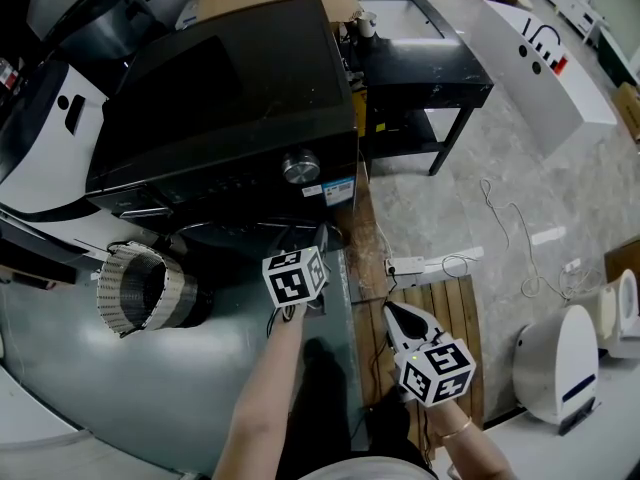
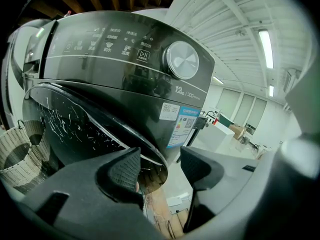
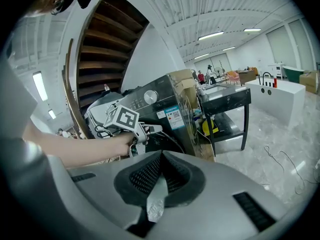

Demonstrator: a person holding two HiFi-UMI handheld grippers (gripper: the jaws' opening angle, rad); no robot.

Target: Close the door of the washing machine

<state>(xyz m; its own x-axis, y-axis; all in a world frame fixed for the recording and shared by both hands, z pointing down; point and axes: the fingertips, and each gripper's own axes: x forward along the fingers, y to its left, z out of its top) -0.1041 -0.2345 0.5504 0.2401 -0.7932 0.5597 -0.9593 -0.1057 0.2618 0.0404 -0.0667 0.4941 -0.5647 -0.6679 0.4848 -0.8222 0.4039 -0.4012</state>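
Note:
The black front-loading washing machine (image 1: 240, 98) fills the upper left of the head view, its silver dial (image 2: 182, 60) on the control panel. Its round glass door (image 2: 75, 129) stands slightly ajar below the panel. My left gripper (image 1: 321, 236) is at the door's right edge, open. In the left gripper view the door's rim (image 2: 156, 160) runs into the gap between the two pads (image 2: 125, 170). My right gripper (image 1: 398, 318) hangs lower right, apart from the machine. Its jaws are shut with nothing between them, as the right gripper view (image 3: 159, 171) shows.
A perforated white laundry basket (image 1: 140, 288) lies on its side left of the door. A wooden pallet (image 1: 455, 313) with a power strip (image 1: 415, 265) and cables sits right of the machine. Behind are a black table (image 1: 425, 73) and a white counter (image 1: 545, 63); a white appliance (image 1: 560, 363) stands lower right.

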